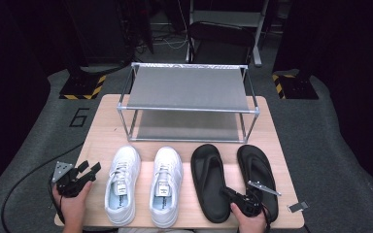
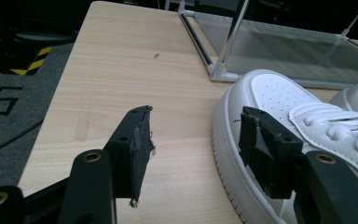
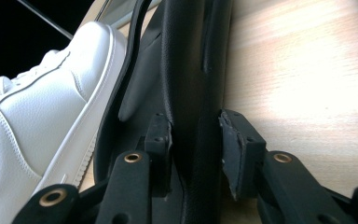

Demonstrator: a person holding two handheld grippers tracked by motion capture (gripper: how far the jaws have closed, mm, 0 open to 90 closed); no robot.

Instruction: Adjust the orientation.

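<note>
Okay, right gripper [image 3: 195, 140] looks clamped on the sandal [image 3: 191, 70] edge.
Thin rim, I could lose it lifting; left gripper [image 2: 193, 135] spread.

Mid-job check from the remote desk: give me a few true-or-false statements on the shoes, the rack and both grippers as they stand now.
1. Both white sneakers stand on the table in front of the rack. True.
2. The rack's top shelf already holds a shoe. False: both shelves are bare.
3. The right gripper has the edge of the left black sandal between its jaws. True: that sandal's rim runs between them in the right gripper view.
4. The left gripper is shut on a sneaker. False: its jaws stand open, one beside the sneaker's toe, nothing between them.
5. The two black sandals are stacked. False: the other sandal lies beside the first.
</note>
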